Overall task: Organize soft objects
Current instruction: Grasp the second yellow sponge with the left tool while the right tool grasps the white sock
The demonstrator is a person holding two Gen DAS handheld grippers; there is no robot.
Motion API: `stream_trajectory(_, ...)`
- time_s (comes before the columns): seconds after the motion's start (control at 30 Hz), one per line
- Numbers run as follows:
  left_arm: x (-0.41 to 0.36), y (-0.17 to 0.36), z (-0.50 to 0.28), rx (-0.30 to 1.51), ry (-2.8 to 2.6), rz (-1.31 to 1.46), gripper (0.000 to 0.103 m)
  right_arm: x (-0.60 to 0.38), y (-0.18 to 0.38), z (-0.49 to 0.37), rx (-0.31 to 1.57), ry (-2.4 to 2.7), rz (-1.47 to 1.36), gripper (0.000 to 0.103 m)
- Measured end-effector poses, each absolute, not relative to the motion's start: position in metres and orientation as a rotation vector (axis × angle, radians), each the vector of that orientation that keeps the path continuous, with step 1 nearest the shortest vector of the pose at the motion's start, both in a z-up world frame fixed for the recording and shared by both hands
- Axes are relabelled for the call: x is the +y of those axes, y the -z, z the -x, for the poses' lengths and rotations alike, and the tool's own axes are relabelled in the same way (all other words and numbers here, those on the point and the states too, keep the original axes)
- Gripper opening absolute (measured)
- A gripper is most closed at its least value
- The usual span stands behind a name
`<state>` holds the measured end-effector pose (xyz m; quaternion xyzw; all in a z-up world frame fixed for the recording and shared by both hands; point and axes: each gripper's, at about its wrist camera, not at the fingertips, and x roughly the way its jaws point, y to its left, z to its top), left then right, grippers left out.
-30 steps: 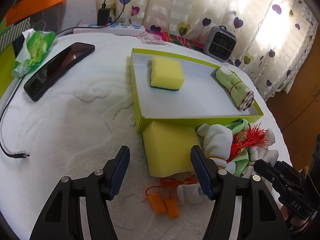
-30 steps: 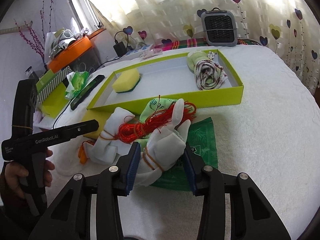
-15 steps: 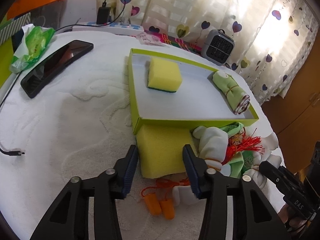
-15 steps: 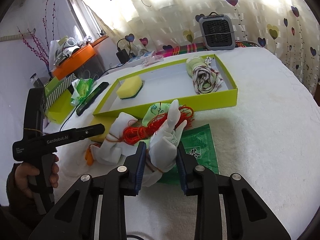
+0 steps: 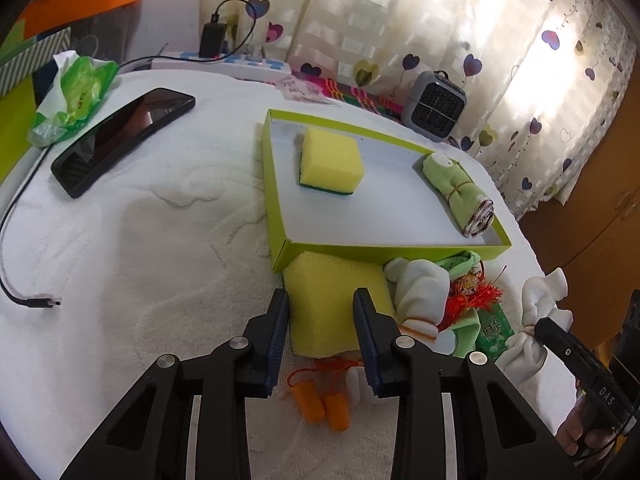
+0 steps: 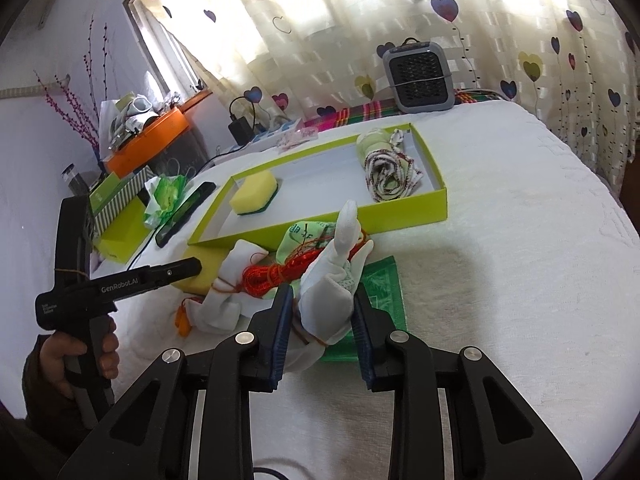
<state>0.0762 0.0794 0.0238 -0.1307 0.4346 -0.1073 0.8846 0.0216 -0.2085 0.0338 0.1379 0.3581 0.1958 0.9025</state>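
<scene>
A lime-green tray [image 5: 276,196] [image 6: 404,216] on the white bed holds a yellow sponge [image 5: 330,165] [image 6: 253,197] and a rolled green cloth [image 5: 457,189] [image 6: 386,168]. My left gripper [image 5: 322,326] is shut on a second yellow sponge [image 5: 328,300] lying just in front of the tray. My right gripper [image 6: 319,322] is shut on a bundled white glove [image 6: 334,292] and holds it up above a green packet [image 6: 380,284]. Another white glove bundle [image 5: 420,292], a red tassel [image 5: 474,298] and orange earplugs [image 5: 326,412] lie beside the sponge.
A black phone [image 5: 120,138], a green tissue pack [image 5: 76,96] and a cable [image 5: 24,300] lie at the left. A small grey heater [image 5: 434,106] and a power strip [image 5: 224,66] stand at the back by the curtain.
My left gripper has closed from wide open onto the front sponge. My right gripper has closed on the white glove and lifted it off the pile.
</scene>
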Motion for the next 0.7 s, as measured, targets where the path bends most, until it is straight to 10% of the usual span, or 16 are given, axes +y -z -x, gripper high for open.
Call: stream_trajectory(0.7,0.098,-0.055,-0.057,0.819,0.233,0.315,0.028,-0.225,-0.057,-0.015,0.654,-0.374,-0.279,0.030)
